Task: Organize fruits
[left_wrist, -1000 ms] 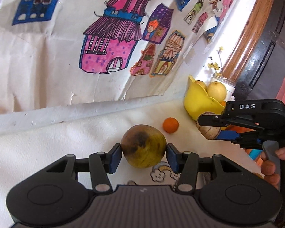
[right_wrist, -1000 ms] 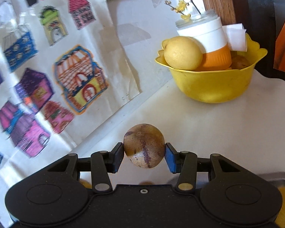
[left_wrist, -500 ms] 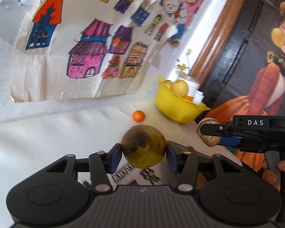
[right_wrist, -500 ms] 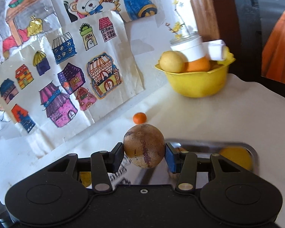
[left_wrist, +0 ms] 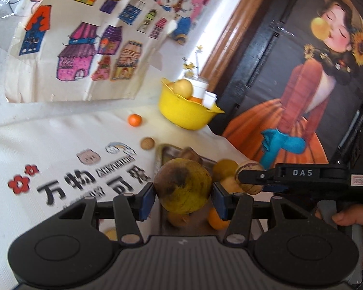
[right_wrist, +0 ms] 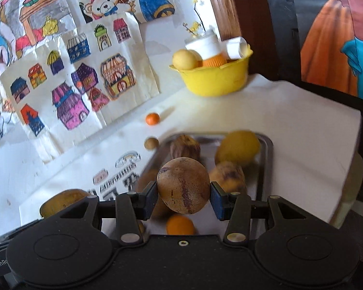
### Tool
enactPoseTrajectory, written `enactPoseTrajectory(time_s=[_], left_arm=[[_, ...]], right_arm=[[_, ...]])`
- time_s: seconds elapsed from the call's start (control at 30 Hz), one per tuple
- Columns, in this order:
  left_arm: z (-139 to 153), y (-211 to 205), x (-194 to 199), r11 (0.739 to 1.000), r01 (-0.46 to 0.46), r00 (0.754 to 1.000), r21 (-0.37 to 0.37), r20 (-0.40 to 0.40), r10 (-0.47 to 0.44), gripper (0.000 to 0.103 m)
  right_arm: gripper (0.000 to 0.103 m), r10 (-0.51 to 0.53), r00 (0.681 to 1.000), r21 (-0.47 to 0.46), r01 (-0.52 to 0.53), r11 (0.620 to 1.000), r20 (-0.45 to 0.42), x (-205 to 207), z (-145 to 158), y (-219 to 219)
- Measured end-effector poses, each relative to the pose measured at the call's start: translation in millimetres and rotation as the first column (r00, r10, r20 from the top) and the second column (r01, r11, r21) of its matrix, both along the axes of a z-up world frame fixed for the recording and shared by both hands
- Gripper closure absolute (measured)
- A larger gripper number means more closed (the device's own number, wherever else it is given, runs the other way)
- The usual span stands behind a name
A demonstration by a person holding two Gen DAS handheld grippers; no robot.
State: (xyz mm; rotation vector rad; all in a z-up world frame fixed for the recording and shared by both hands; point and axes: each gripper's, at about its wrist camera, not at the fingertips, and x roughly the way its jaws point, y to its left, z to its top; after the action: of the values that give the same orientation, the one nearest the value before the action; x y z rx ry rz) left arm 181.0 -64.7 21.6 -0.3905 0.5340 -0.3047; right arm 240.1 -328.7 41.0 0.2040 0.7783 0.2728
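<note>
Both grippers have swung from the yellow plastic bowl (right_wrist: 215, 79) to above the steel tray (right_wrist: 266, 149) of fruit: left gripper (left_wrist: 183, 196) clenches a blotched yellow-green fruit (left_wrist: 182, 185), right gripper (right_wrist: 183, 199) a mottled brown round fruit (right_wrist: 183, 185). Unloading looks next.

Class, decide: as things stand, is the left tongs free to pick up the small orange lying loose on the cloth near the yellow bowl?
Probably not: the left tongs are shut on a yellow-green fruit, so nothing else fits between them, though the small orange lies unobstructed.
</note>
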Motion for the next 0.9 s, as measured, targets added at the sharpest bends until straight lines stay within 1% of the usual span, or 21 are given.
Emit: enactPoseTrajectory(time_s=[0.2, 0.33, 0.4, 0.63, 0.9], left_arm=[[-7.7, -17.7, -16.5, 0.999, 0.048, 0.999, 0.009, -0.014, -0.048, 0.048], [-14.3, -25.4, -22.4, 0.998, 0.068, 0.997, 0.008, -0.041, -0.068, 0.048], [-17.0, -29.1, -25.1, 0.997, 0.074, 0.996, 0.02, -0.056, -0.073, 0.048], [-21.5, -32.4, -26.2, 0.996, 0.075, 0.993, 0.053, -0.091, -0.07, 0.048], [-28.2, -29.8, -20.2, 0.995, 0.067, 0.991, 0.074, -0.122, -0.057, 0.048]], right_arm=[[0.055, 0.006, 1.0, -0.026, -0.007, 1.0, -0.011, -23.2, -7.3, -9.0], [0.055, 0.026, 1.0, -0.044, -0.026, 0.999, -0.015, -32.4, -11.9, -10.4], [0.055, 0.038, 0.999, -0.055, -0.039, 0.998, -0.019, -35.3, -15.0, -10.0], [0.055, 0.078, 0.997, -0.097, -0.08, 0.992, -0.016, -41.1, -27.1, -4.6], [0.055, 0.147, 0.989, -0.185, -0.144, 0.972, 0.0, -43.6, -43.0, 8.8]])
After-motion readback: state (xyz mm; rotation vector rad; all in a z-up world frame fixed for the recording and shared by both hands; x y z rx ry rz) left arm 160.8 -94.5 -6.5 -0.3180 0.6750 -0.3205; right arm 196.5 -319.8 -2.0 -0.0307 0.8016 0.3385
